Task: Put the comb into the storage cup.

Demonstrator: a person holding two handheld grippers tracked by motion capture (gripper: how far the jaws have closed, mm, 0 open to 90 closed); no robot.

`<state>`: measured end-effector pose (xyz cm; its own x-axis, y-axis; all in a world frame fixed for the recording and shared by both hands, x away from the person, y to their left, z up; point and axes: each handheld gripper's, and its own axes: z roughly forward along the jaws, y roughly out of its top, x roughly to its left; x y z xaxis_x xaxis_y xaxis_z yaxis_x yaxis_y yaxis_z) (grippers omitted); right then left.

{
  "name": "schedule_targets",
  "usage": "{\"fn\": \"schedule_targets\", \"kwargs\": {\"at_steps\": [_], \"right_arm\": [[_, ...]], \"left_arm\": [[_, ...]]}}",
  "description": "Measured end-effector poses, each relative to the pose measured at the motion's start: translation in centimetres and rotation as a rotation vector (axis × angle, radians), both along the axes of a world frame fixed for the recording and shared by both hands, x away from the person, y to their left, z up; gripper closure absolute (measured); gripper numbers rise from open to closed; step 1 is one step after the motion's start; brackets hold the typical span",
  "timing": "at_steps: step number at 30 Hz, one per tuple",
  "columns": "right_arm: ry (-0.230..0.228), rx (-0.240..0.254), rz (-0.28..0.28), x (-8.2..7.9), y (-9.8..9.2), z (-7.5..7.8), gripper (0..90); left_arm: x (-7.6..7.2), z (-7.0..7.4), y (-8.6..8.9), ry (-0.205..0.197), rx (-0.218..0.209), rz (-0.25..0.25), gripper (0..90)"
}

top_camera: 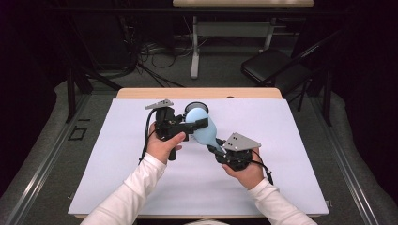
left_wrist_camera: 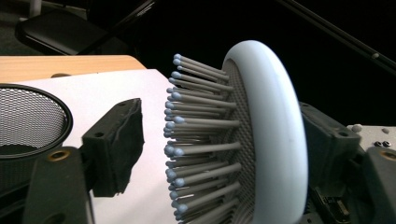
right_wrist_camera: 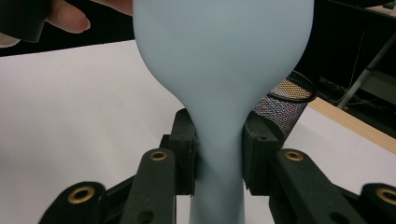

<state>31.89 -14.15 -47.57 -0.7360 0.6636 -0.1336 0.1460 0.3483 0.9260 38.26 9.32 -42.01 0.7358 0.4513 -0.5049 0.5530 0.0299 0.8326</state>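
A light-blue hairbrush (top_camera: 202, 129) is held off the white sheet between my two grippers. My right gripper (top_camera: 219, 149) is shut on its handle; in the right gripper view both black pads (right_wrist_camera: 187, 149) press the narrow neck of the brush (right_wrist_camera: 219, 70). My left gripper (top_camera: 196, 118) reaches in from the left, its jaws on either side of the brush head. In the left gripper view the grey bristles (left_wrist_camera: 201, 140) point at one pad (left_wrist_camera: 116, 144) with a small gap between them. The other jaw sits behind the rounded back of the brush (left_wrist_camera: 275, 130). The left gripper (left_wrist_camera: 222, 142) is open.
A black mesh cup (top_camera: 197, 105) stands on the sheet just behind the brush, also seen as the mesh cup (left_wrist_camera: 28, 116) and the mesh cup (right_wrist_camera: 285, 105). The white sheet (top_camera: 141, 178) covers most of the wooden table (top_camera: 141, 93). A folding chair (top_camera: 274, 68) stands beyond the table.
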Motion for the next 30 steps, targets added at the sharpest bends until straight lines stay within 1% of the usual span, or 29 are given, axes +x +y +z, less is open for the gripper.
{"fn": "schedule_targets", "kwargs": {"at_steps": [4,6,9,10,12,16,22,25,30], "right_arm": [[0.003,-0.001,0.003,0.04,0.04,-0.08,69.4],[0.005,-0.001,0.003,0.03,0.06,-0.11,69.4],[0.005,0.000,0.002,0.06,0.07,-0.14,69.4],[0.006,0.000,0.003,0.06,0.07,-0.15,69.4],[0.008,-0.003,0.004,0.07,0.06,-0.17,69.4],[0.008,-0.004,0.003,0.09,0.06,-0.21,69.4],[0.007,-0.003,0.003,0.13,0.03,-0.24,69.4],[0.007,-0.005,0.003,0.15,0.06,-0.29,69.4],[0.008,-0.007,0.003,0.12,0.07,-0.33,69.4]], "left_arm": [[0.02,-0.09,0.03,0.013,-0.014,-0.016,27.1],[0.01,-0.09,0.05,0.013,-0.024,-0.031,32.3],[-0.06,-0.07,0.01,0.006,-0.025,-0.043,32.3],[-0.07,-0.08,-0.01,0.009,-0.026,-0.045,32.3],[-0.09,-0.11,-0.01,0.011,-0.024,-0.044,32.1],[-0.07,-0.18,0.04,0.022,-0.036,-0.042,32.4],[0.04,-0.21,0.22,0.041,-0.047,-0.042,34.9],[0.10,-0.25,0.28,0.045,-0.049,-0.042,35.3],[0.10,-0.28,0.33,0.050,-0.048,-0.038,38.6]]}}
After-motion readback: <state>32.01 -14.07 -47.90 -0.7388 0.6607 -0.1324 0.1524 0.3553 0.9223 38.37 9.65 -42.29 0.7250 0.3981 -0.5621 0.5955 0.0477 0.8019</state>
